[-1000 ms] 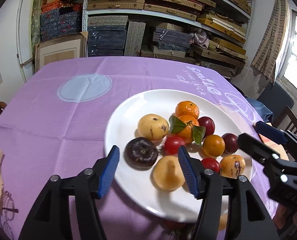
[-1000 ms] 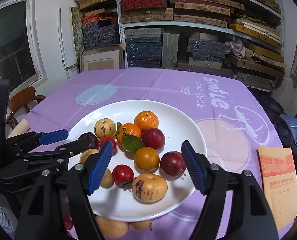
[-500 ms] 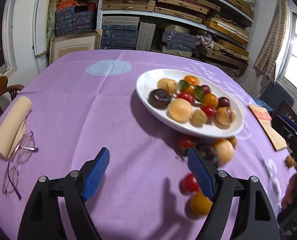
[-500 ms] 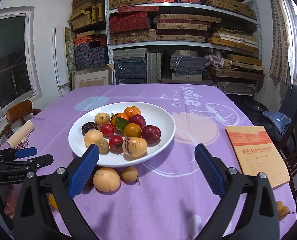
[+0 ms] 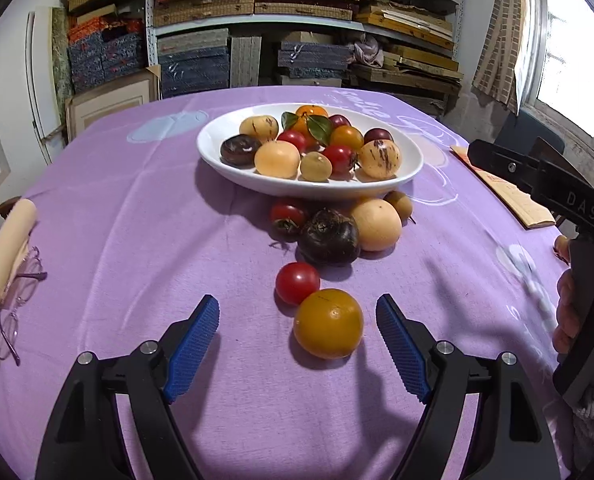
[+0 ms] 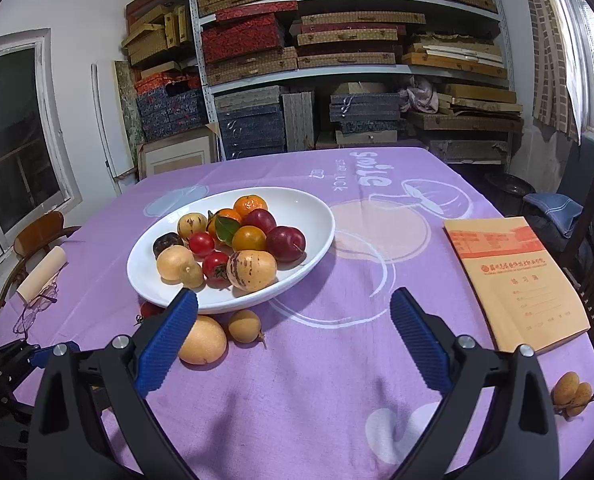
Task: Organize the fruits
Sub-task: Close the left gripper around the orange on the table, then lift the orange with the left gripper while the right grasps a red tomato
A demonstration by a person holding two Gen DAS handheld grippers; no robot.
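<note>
Left wrist view: left hand-held gripper (image 5: 297, 344) spread wide, empty, an orange fruit (image 5: 328, 323) on the purple surface (image 5: 137, 240) between its pads, touching a red tomato (image 5: 297, 283); white plate (image 5: 217, 148) of fruit beyond. Right wrist view: right hand-held gripper (image 6: 293, 344) wide, empty, near the plate (image 6: 309, 216); yellow booklet (image 6: 513, 280) right.

Glossy white ceramic plate (image 5: 233, 168), matt purple cloth tablecloth (image 5: 137, 216), matt paper notebook (image 6: 513, 280), smooth shiny tomato (image 5: 297, 283)

Left gripper (image 5: 297, 344), jaws spread, hovers before an orange fruit (image 5: 328, 323).
</note>
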